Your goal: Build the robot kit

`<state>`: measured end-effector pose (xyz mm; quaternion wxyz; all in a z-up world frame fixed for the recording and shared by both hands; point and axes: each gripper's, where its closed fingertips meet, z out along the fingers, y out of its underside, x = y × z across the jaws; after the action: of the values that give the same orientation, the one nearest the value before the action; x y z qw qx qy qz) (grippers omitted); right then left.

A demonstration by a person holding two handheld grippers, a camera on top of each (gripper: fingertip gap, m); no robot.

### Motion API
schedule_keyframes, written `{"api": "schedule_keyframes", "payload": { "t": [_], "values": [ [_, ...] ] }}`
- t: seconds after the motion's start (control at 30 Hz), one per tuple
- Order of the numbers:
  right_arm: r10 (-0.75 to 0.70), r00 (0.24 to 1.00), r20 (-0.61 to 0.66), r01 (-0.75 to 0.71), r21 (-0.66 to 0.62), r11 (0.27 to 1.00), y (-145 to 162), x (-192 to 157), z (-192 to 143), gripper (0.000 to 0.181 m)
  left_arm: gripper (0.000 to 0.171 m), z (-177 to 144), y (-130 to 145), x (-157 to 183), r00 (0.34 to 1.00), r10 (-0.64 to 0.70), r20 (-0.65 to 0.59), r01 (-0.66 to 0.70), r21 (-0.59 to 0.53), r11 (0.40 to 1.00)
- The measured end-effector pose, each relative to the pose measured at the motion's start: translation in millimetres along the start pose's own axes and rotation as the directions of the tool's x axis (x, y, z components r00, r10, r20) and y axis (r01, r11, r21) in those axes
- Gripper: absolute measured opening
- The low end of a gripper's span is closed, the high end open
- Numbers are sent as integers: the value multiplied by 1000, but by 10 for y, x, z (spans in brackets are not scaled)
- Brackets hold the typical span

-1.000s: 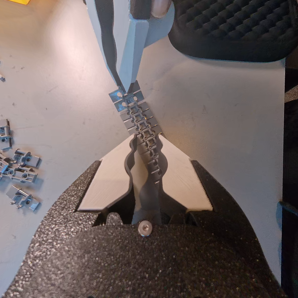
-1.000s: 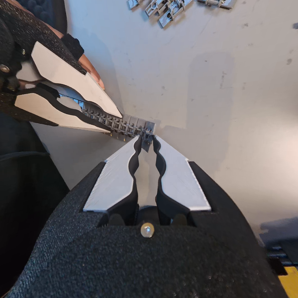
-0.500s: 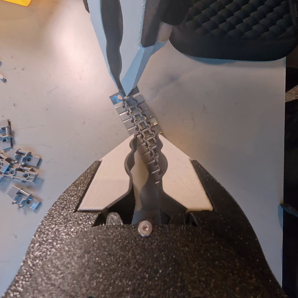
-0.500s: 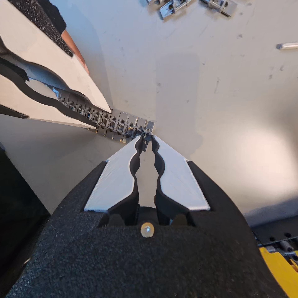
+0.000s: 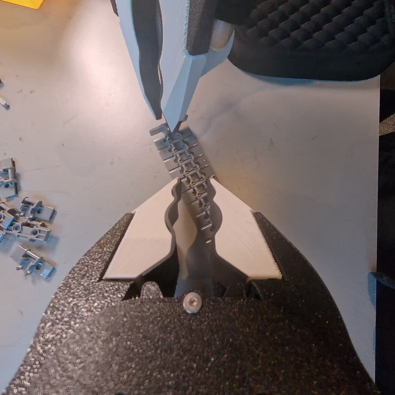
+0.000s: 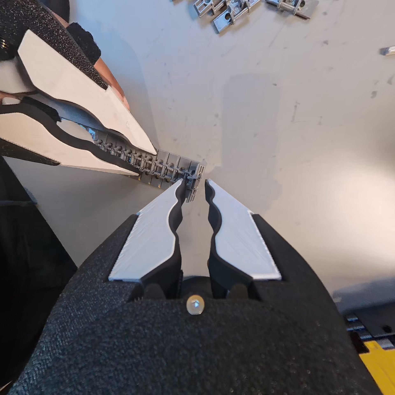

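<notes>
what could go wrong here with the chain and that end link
The end link sits tilted at the chain's tip with the right claw open around it, so it may drop off. The left claw grips the chain only at its edges; a push from the right could twist it loose.

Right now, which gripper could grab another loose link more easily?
Probably the right gripper: its jaws are open, while the left gripper is shut on the chain. Loose links lie ahead of it.

chain (image 5: 188,162) near end hidden in left tongs (image 5: 195,183) | loose links (image 6: 230,12) cut off at top edge
</notes>
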<state>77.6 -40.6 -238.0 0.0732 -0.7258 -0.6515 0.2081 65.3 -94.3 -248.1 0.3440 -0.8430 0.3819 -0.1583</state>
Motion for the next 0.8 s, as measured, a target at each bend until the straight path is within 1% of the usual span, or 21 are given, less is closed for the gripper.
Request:
{"api": "schedule_keyframes", "payload": {
  "t": [0.1,0.13,0.2,0.3,0.43,0.5,0.57,0.7,0.8],
  "values": [
    [0,1000,-2,0,-12,1000,1,10,-1,17,22,0,0,0,1000,1,1,-1,0,1000],
    [-2,1000,-14,1,-18,1000,0,25,-7,11,22,0,0,0,1000,1,1,-1,0,1000],
    [-10,999,-36,8,-33,999,19,72,-6,6,22,-2,0,0,1000,1,2,-1,0,1000],
    [70,996,56,-69,-8,998,0,19,-10,11,22,-2,1,1,1000,2,2,-2,0,1000],
    [175,965,194,-181,10,983,-20,-60,-31,12,22,-3,1,1,1000,2,2,-2,0,1000],
    [169,972,164,-169,-12,986,49,-3,9,16,22,-2,1,1,1000,2,2,-2,0,1000],
    [157,975,158,-155,-26,988,88,-24,54,15,22,-2,1,1,1000,2,2,-2,0,1000],
    [144,977,154,-147,7,989,14,-38,49,12,22,-3,0,1,1000,2,1,-2,0,1000],
    [147,979,142,-149,0,989,9,-5,36,13,22,-4,1,1,1000,2,1,-2,0,1000]
  ]
}}
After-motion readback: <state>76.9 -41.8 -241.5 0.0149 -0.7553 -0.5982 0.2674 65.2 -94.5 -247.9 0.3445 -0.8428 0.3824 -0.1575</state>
